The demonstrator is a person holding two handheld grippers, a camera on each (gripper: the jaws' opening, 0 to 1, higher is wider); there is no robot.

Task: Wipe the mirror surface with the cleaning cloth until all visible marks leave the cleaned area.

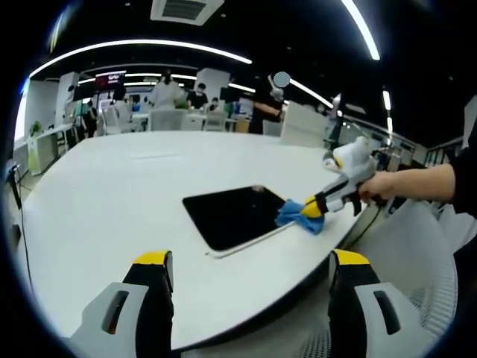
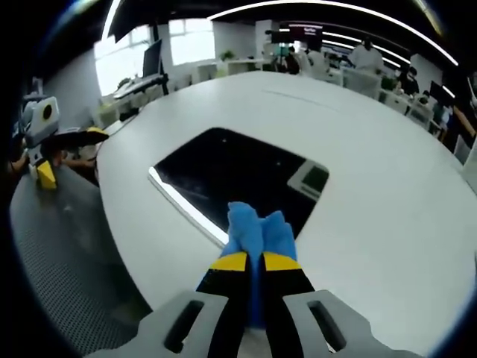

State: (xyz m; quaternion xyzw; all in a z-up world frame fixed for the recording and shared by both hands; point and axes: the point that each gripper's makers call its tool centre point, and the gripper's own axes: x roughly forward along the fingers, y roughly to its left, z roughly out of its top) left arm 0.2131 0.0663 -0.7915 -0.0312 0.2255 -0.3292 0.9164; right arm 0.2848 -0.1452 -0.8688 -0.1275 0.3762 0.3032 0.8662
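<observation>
Nothing readable from where I'm standing. There's a dark hanging screen (image 1: 110, 77) far across the room with a reddish strip on it, too small and blurred for me to make out any letters. The same screen (image 2: 303, 31) sits far off in my right gripper view, just as illegible. The mirror (image 2: 237, 174) carries no label or print that I can read.

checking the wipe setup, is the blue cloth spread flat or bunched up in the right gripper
Bunched up: the blue cloth is pinched in a wad between the right gripper's closed jaws, its tip at the mirror's near edge.
</observation>
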